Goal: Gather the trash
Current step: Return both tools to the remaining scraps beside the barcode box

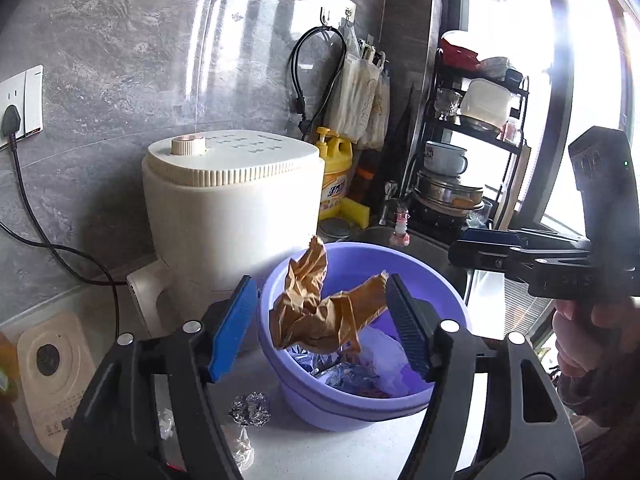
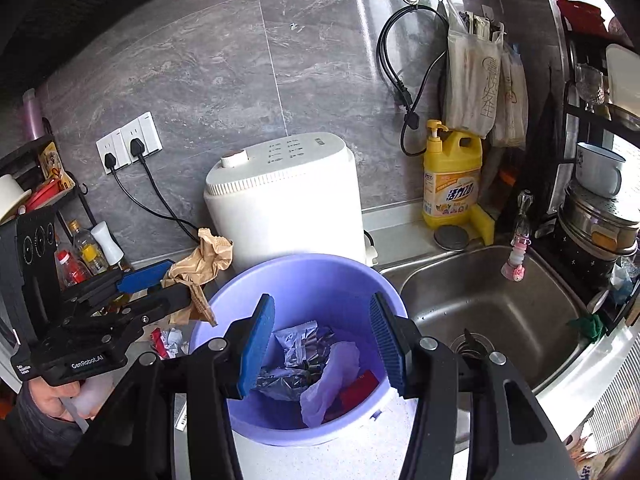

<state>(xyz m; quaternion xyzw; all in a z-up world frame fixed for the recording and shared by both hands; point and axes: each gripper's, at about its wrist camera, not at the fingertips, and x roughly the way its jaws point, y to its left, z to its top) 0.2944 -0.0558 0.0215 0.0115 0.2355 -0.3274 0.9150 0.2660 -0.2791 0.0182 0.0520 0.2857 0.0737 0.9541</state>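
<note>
The purple basin (image 2: 304, 280) was open from above, with trash only low inside. A white appliance (image 2: 288, 204) stood right behind it, blocking the back. The sink (image 2: 492, 300) to the right was mostly bare. On the left, a foil ball (image 1: 250, 409) and scraps littered the counter (image 1: 320, 452) beside the basin

Lilac basin (image 2: 360, 280) holding silver foil wrappers (image 2: 296, 364) and a red packet (image 2: 358, 390); crumpled brown paper (image 1: 320, 312); cream appliance (image 1: 232, 208); yellow detergent bottle (image 2: 452, 184); grey marbled wall tiles (image 2: 224, 72); blue gripper pads (image 2: 256, 348).
</note>
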